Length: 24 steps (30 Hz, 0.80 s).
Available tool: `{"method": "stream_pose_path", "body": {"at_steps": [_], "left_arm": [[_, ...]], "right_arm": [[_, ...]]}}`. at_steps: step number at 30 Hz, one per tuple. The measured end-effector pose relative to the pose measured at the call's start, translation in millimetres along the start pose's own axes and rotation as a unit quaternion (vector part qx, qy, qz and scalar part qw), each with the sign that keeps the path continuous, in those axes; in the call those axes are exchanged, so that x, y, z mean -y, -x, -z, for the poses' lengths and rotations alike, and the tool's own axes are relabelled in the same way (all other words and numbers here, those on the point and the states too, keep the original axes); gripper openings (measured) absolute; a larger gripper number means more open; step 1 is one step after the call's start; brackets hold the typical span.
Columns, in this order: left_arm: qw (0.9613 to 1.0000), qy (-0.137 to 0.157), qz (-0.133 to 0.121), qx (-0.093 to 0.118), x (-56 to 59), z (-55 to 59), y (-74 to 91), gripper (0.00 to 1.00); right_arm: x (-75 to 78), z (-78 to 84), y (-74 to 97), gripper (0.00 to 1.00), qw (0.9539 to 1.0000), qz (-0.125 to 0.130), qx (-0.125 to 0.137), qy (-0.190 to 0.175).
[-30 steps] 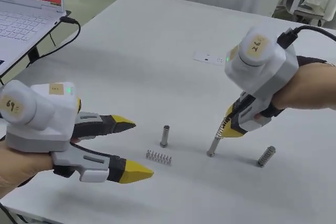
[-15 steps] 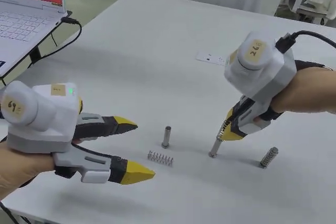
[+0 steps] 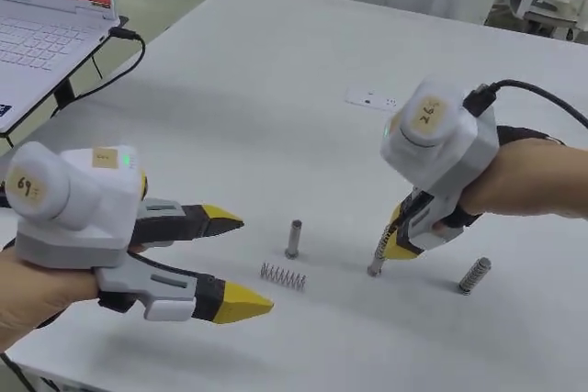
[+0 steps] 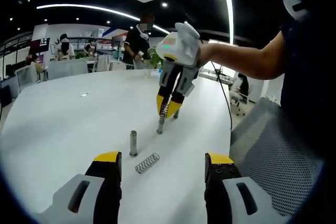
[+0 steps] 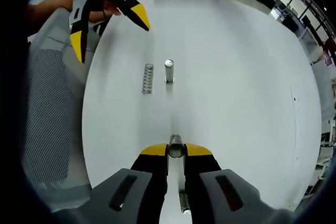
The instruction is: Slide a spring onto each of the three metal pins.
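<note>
While right gripper [image 3: 397,247] pinches spring [image 3: 384,241] over pin [image 3: 375,268], left gripper [image 3: 254,262] jaws gape near loose spring [image 3: 282,275], bare pin [image 3: 293,238]

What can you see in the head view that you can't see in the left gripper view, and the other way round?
The head view brings in a laptop off to the left. The left gripper view brings in people standing at the back, ceiling lights and a mesh chair. Both have the right gripper, jaws shut on a spring at the top of a pin, a bare pin, a loose spring lying near it, and the left gripper with jaws open.
</note>
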<state>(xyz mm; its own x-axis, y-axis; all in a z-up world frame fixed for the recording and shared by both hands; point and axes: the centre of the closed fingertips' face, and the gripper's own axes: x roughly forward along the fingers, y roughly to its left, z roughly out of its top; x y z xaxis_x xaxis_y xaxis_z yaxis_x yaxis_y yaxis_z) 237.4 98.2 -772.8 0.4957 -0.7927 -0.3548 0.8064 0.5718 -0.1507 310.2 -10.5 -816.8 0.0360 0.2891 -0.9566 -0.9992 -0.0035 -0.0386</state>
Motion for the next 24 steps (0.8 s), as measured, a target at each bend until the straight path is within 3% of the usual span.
{"method": "stream_pose_path", "body": {"at_steps": [14, 24], "left_arm": [[1.0, 0.0, 0.0, -0.002, -0.1, 0.9, -0.8, 0.58], [1.0, 0.001, 0.0, -0.002, -0.3, 1.4, 0.1, 0.57]], "right_arm": [[4.8, 5.8, -22.1, 0.09, 0.9999, 0.003, -0.007, -0.008], [5.8, 6.6, -26.7, 0.09, 0.9998, 0.0, -0.009, -0.019]]}}
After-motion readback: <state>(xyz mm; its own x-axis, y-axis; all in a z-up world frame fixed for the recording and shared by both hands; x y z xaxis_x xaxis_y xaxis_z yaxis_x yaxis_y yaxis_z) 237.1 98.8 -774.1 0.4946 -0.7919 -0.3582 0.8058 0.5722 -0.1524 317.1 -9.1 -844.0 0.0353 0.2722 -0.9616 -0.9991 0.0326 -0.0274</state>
